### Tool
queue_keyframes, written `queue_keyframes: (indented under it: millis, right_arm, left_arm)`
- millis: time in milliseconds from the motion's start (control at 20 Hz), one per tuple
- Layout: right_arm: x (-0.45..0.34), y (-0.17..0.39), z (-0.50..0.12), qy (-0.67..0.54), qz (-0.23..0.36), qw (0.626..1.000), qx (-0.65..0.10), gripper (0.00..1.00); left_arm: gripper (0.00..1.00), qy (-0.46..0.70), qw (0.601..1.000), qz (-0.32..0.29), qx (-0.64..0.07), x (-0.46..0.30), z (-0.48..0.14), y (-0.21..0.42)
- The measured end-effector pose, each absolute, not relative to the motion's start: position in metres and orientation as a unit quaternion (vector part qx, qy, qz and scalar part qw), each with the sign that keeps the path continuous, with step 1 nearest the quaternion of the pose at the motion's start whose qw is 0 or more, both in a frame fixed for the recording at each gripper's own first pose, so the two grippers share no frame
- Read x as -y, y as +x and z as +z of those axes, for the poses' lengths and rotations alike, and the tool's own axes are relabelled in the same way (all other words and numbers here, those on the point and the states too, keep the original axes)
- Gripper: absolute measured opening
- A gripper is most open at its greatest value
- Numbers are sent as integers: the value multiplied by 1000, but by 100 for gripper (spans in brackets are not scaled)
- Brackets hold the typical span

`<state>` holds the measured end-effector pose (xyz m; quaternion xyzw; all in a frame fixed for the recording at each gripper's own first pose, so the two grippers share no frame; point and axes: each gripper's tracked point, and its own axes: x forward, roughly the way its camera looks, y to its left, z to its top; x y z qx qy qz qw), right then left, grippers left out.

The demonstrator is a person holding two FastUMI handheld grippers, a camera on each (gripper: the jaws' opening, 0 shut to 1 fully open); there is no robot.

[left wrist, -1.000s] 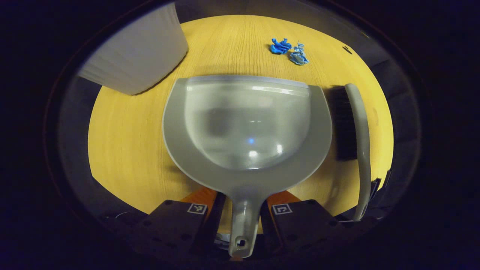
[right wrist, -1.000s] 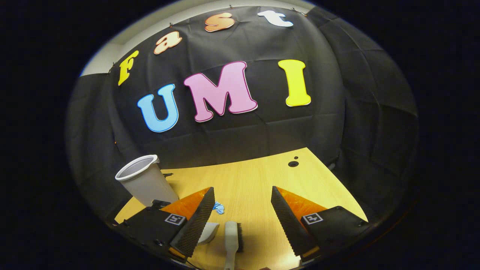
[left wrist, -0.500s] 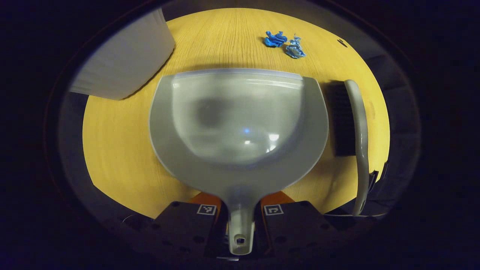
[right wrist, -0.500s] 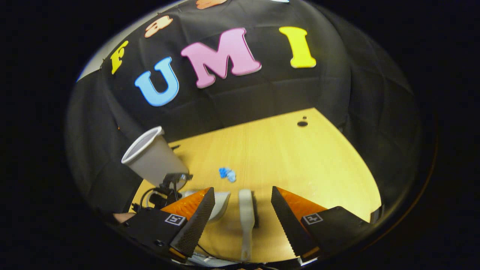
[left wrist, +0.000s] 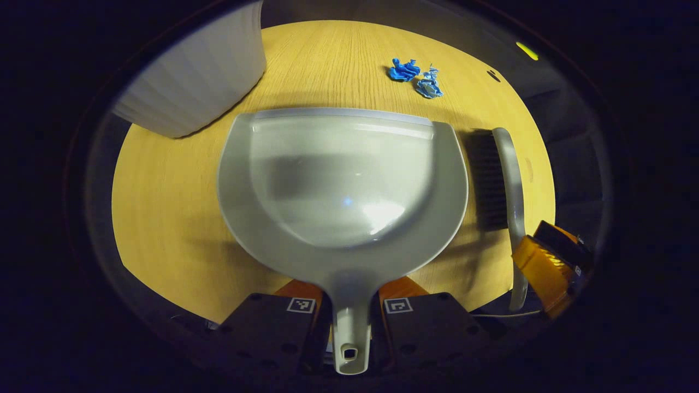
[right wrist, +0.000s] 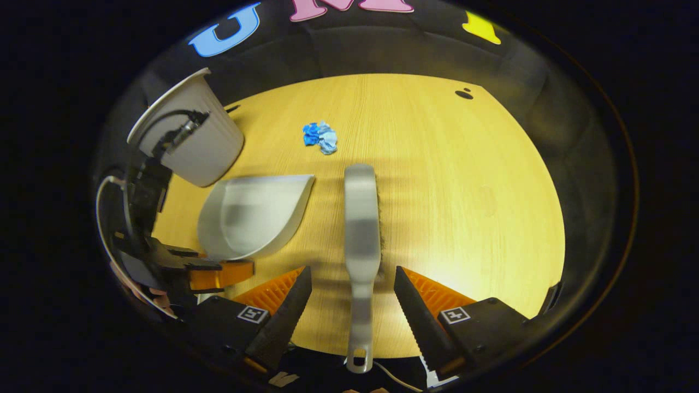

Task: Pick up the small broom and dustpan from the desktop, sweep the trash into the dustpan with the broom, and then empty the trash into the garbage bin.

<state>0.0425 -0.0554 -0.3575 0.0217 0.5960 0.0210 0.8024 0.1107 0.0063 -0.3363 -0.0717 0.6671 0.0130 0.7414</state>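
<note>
right claw (right wrist: 349,305) lowered astride broom (right wrist: 361,229); bristles mostly hidden.

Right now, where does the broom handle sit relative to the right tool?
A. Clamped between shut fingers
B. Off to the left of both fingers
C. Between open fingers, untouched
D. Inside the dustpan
C: in the right gripper view the broom handle lies in the gap of the right tool, clear of both spread fingers.

The wooden desktop (right wrist: 464,180) carries a dustpan (left wrist: 344,185), small broom (right wrist: 361,218), blue trash (right wrist: 320,136) and ribbed bin (right wrist: 191,147).
</note>
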Motion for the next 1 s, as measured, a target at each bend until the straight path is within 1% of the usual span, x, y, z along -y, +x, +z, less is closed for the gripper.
queue_keyframes:
  millis: [100, 150, 300, 350, 400, 450, 500, 600, 650, 700, 750, 800, 850, 900, 950, 1000]
  right_arm:
    - [61, 34, -376, -5, 25, 783, -622, 98]
    - [62, 33, -382, -8, 27, 775, -632, 98]
    - [64, 17, -392, 2, 22, 735, -677, 98]
    - [68, 14, -395, -17, 29, 729, -684, 98]
    - [73, 17, -396, -40, 36, 729, -682, 82]
    - [72, 24, -399, -58, 54, 732, -677, 73]
    - [72, 27, -400, -63, 61, 726, -682, 65]
    - [71, 31, -400, -63, 64, 719, -690, 65]
    - [70, 38, -401, -63, 67, 716, -692, 59]
    - [70, 39, -403, -63, 69, 710, -699, 42]
    - [71, 38, -403, -62, 73, 699, -709, 37]
    - [68, 38, -404, -52, 85, 690, -717, 33]
    - [64, 44, -401, -36, 102, 692, -714, 32]
    - [63, 46, -402, -25, 107, 692, -713, 27]
    - [64, 48, -399, -17, 105, 691, -715, 30]
    - [63, 53, -396, -5, 107, 689, -717, 27]
  left_arm:
    - [30, -70, 740, 22, -668, -6, -336, 111]
    - [30, -69, 741, 24, -667, -5, -337, 111]
    - [30, -71, 743, 24, -665, -5, -337, 112]
    - [30, -73, 744, 23, -664, -5, -336, 111]
    - [29, -75, 745, 21, -663, -6, -336, 112]
    - [29, -76, 746, 21, -662, -6, -336, 110]
    - [30, -77, 747, 23, -660, -6, -336, 111]
    - [30, -77, 749, 27, -658, -5, -337, 112]
    - [30, -77, 749, 28, -658, -5, -336, 111]
    - [30, -78, 749, 29, -658, -5, -337, 111]
    - [30, -79, 750, 29, -657, -5, -337, 111]
    - [30, -79, 750, 28, -656, -5, -337, 111]
    - [30, -78, 751, 27, -656, -5, -337, 111]
    - [30, -78, 751, 26, -655, -5, -337, 112]
    - [30, -77, 752, 25, -654, -5, -337, 111]
    - [30, -75, 752, 22, -654, -5, -336, 110]
